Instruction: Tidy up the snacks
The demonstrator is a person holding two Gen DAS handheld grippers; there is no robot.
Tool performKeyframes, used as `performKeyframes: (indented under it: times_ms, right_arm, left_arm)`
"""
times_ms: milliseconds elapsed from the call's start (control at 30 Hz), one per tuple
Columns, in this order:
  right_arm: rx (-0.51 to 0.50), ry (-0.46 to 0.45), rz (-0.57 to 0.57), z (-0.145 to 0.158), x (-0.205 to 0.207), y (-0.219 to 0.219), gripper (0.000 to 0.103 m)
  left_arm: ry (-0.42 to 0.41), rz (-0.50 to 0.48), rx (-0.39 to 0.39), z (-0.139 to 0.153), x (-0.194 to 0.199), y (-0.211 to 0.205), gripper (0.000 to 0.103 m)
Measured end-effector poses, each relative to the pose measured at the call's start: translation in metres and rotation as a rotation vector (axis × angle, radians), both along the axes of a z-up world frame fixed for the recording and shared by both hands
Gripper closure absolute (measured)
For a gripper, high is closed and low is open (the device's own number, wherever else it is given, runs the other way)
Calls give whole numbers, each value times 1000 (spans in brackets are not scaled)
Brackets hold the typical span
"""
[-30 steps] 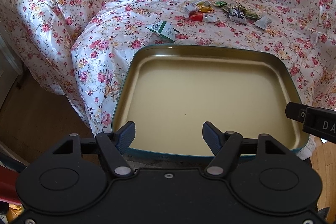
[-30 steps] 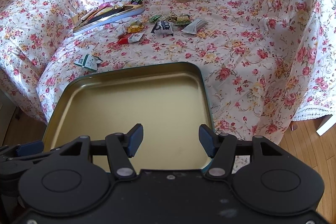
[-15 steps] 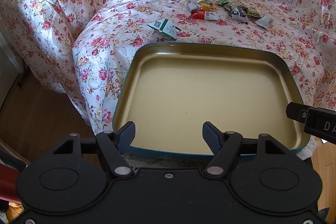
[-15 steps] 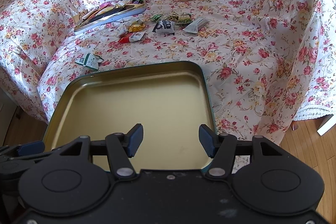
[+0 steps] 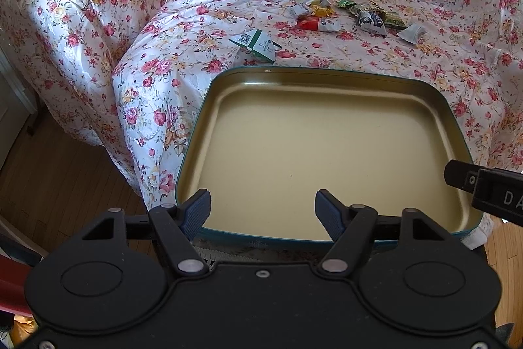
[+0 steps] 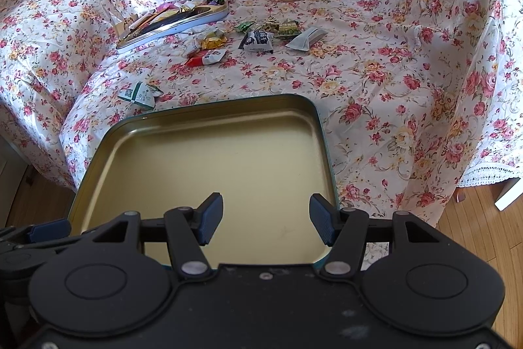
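- Here, my left gripper (image 5: pixel 263 211) and right gripper (image 6: pixel 266 218) are both wide open, gripping nothing, over one empty gold tin tray (image 6: pixel 322 133).
- About seven loose snack packets (image 6: pixel 256 41) lie beyond on the floral cloth (image 6: pixel 392 80).
- One second tin (image 6: pixel 170 26) of snacks stands far left.

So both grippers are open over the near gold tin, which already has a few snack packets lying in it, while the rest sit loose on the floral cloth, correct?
Not quite. The near gold tin holds nothing; the left wrist view shows its bare floor. The rest stands: the left gripper and right gripper are open over it, and snack packets lie loose on the floral cloth.
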State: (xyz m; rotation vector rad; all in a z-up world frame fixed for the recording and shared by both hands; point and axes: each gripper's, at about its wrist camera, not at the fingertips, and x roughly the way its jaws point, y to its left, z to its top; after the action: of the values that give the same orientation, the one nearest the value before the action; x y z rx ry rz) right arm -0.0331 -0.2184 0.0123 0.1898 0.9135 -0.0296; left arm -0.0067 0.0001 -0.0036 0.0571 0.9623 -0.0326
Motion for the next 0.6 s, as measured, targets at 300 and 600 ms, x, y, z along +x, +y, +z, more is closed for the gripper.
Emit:
performKeyframes:
  times_ms: [300, 600]
  right_arm:
    - [9, 4, 2, 0, 0, -1, 41]
    - [16, 5, 2, 0, 1, -3, 41]
  left_arm:
    - [-17, 10, -2, 4, -1, 1, 30]
    - [-43, 24, -27, 8, -2, 5, 30]
